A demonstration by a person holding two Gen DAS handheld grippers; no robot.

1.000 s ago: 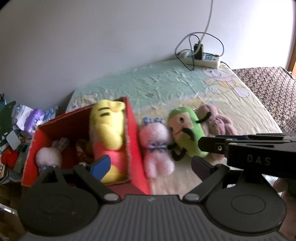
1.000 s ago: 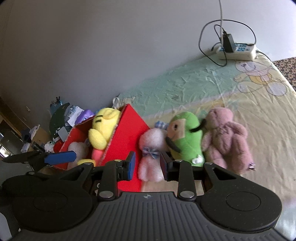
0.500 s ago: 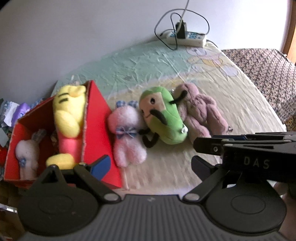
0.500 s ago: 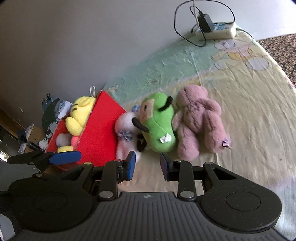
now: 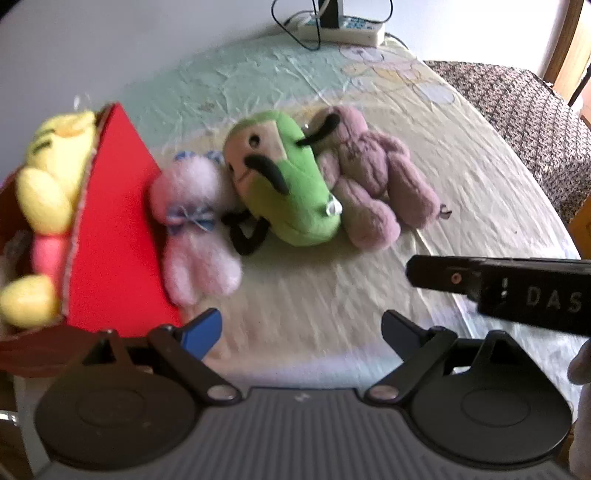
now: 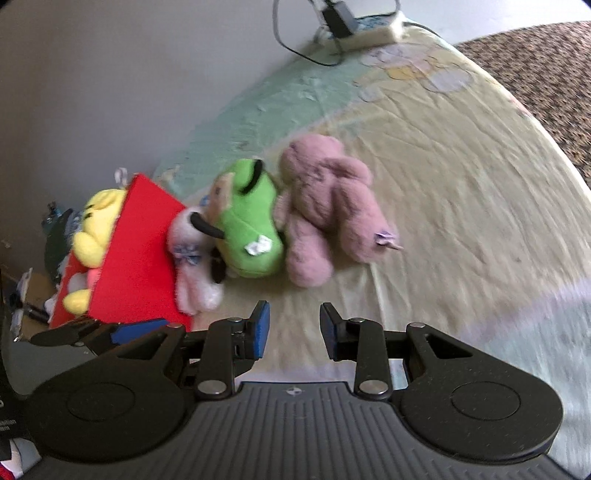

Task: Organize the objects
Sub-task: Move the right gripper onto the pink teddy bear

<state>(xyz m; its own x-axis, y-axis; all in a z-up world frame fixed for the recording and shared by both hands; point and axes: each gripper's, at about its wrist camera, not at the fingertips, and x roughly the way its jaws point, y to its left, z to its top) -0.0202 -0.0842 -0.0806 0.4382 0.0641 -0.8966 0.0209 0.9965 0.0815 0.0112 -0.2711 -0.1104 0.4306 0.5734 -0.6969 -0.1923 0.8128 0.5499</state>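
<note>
Three plush toys lie in a row on the bed sheet (image 5: 461, 177): a pale pink one with a blue bow (image 5: 195, 225) (image 6: 192, 258), a green one (image 5: 284, 181) (image 6: 247, 229) and a mauve bear (image 5: 373, 173) (image 6: 328, 206). A red box (image 5: 114, 229) (image 6: 136, 251) at the left holds a yellow plush (image 5: 51, 173) (image 6: 96, 225). My left gripper (image 5: 301, 328) is open and empty, just short of the pink toy. My right gripper (image 6: 293, 325) is open and empty, below the green toy and the bear. Its fingers (image 5: 480, 280) cross the left wrist view at right.
A white power strip (image 5: 340, 29) (image 6: 369, 33) with black cables lies at the bed's far edge by the wall. A brown patterned cover (image 5: 535, 118) (image 6: 535, 62) lies at the right. Clutter (image 6: 29, 295) sits beyond the box at the left.
Both views have shifted right and closer to the bed: the red box slid left, and the three toys now lie more central. Both grippers stayed open and empty.
</note>
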